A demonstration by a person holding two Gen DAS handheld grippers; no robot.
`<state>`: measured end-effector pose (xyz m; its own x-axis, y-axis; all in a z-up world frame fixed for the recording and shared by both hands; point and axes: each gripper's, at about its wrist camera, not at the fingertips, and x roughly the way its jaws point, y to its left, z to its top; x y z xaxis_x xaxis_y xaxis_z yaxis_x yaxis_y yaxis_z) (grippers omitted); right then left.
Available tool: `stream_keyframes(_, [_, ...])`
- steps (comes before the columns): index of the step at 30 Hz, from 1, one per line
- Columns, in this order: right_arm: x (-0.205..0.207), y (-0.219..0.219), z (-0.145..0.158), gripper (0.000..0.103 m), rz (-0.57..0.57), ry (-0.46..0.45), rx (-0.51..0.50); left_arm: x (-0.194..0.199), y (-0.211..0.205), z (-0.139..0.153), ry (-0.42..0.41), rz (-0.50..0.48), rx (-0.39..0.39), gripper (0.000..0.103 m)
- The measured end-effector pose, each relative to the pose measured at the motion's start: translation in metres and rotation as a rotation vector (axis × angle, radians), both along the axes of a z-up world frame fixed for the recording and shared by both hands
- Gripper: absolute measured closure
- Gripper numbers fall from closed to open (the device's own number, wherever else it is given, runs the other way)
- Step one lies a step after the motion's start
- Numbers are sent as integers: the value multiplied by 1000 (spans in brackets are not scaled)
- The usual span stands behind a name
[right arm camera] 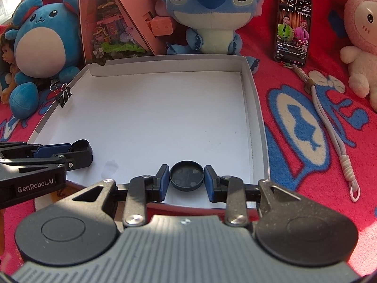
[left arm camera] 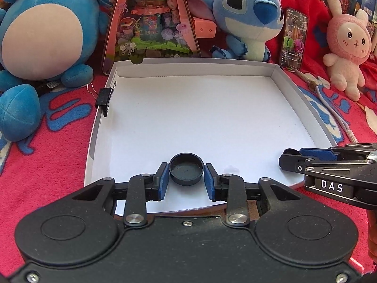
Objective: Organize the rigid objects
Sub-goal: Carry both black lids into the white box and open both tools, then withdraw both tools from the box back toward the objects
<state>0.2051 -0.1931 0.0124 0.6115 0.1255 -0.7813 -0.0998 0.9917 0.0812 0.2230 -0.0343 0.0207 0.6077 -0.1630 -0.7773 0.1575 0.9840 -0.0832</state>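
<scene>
Two caps at the near edge of the box lid

On the left, the left tool brackets a round black plastic cap, lying hollow side up on the near floor of the shallow white cardboard box lid; whether its blue pads press cannot be told. To the right, the right tool brackets a second shallow black cap, slim gaps showing at both pads, released.

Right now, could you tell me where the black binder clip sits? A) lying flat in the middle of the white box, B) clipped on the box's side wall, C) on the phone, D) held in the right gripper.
B: the black binder clip grips the side wall of the white box, far from both grippers.
</scene>
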Motion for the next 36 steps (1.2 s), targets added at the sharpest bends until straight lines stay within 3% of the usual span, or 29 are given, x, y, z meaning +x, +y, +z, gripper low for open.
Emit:
stream_keyframes(2, [0, 1, 1, 60, 0, -5, -2, 0, 2, 2, 7, 8, -12, 72])
stream_keyframes(3, [-1, 0, 1, 50, -5, -8, -2, 0, 3, 3, 10, 10, -20, 72])
stream_keyframes(4, [-1, 0, 2, 49, -7, -10, 1, -1, 5, 5, 9, 7, -27, 70])
stream_keyframes(10, [-19, -1, 18, 36, 24, -94, -15, -26, 3, 26, -92, -36, 14, 43])
stream_keyframes(14, [-44, 0, 33, 27, 62, -179, -32, -53, 5, 39, -151, -53, -2, 26])
stream_keyframes(19, [-86, -4, 42, 22, 104, -273, -27, -94, 11, 43, -187, -70, -48, 22])
stream_keyframes(25, [-126, -10, 35, 22, 105, -314, -24, -136, 23, 30, -181, -52, -82, 22])
stream_keyframes(36, [-172, -33, 12, 22, 34, -340, -25, -188, 38, 3, -213, -6, 11, 22])
